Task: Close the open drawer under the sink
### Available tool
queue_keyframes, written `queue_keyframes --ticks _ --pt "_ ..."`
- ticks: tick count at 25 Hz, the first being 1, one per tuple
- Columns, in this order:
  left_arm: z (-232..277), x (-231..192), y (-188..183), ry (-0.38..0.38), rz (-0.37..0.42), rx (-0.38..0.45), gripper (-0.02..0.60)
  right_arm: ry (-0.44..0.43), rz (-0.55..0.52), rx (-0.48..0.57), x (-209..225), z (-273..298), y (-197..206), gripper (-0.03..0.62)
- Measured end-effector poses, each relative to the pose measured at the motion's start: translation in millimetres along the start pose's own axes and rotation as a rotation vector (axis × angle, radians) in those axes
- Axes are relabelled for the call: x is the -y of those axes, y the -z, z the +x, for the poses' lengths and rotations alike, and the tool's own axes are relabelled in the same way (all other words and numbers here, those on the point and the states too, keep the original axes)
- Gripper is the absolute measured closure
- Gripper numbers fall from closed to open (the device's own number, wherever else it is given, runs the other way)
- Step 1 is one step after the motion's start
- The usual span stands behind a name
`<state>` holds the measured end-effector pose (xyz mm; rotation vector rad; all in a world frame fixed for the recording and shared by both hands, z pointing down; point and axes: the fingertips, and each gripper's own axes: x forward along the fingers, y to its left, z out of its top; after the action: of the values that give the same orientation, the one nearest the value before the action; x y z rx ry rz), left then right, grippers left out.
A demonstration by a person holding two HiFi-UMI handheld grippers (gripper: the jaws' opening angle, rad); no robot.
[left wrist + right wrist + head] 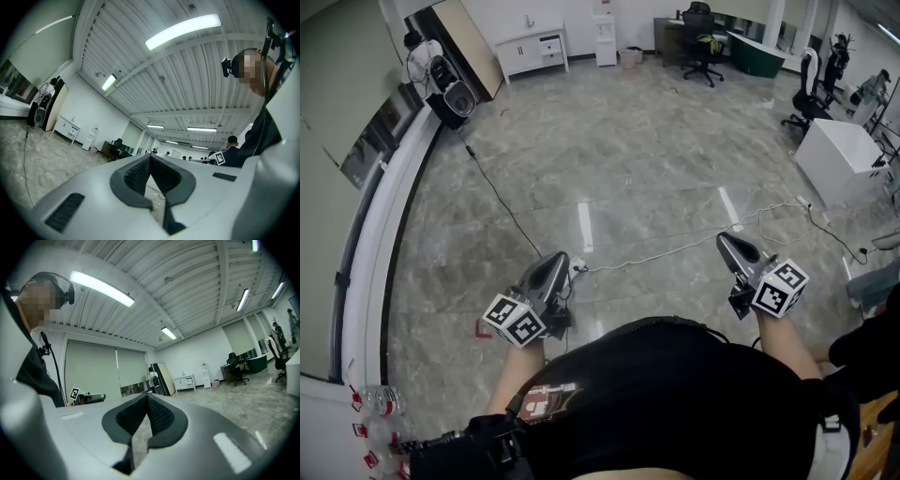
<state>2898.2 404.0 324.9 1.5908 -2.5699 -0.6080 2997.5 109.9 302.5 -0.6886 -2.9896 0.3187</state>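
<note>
A white sink cabinet (pixel 532 52) with a tap on top stands against the far wall, across the marble floor. Its drawers (pixel 551 45) sit on its right side, too small in the head view to tell whether one stands open. The same cabinet (pixel 65 127) shows far off in the left gripper view, and as a small white cabinet (pixel 184 382) in the right gripper view. My left gripper (pixel 555 260) (pixel 150 156) is shut and holds nothing. My right gripper (pixel 724 240) (pixel 147 394) is also shut and empty. Both are held in front of the person's body, pointing across the floor.
A black speaker (pixel 450 94) stands at the left by a long white ledge (pixel 384 225). A black cable (pixel 502 202) and a white cable (pixel 675 248) cross the floor. A white box (pixel 839 159) and office chairs (pixel 703 47) are at the right and back.
</note>
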Motion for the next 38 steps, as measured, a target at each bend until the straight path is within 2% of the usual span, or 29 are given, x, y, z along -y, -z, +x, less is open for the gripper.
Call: queue_keyframes --ticks 8,17,22,28,33,38 --pt "-40.8 -42.5 -15.2 -0.035 -0.007 0.0 0.591 -0.032 0.021 -0.014 -27.9 53.5 9.6 0.603" --pt "-44.0 -68.7 -10.9 -0.092 -0.016 0.015 0.591 -0.08 0.031 -0.042 -11.8 83.3 20.7 0.603" --pt "-3.7 -70.2 -5.8 -0.128 0.009 -0.001 0.591 -0.103 0.052 -0.036 36.9 90.2 19.8 0.603" --pt "72.3 -66.3 -18.1 -0.166 0.013 0.021 0.591 -0.147 0.089 -0.033 115.6 105.2 -10.7 0.603" --pt "136.9 -58.9 -5.4 -0.218 0.029 0.043 0.591 -0.207 0.088 -0.044 186.8 113.5 -23.5 0.603" --pt "187.9 -58.6 2.3 -0.245 0.033 0.031 0.591 -0.256 0.076 -0.044 231.5 125.9 -34.7 0.603"
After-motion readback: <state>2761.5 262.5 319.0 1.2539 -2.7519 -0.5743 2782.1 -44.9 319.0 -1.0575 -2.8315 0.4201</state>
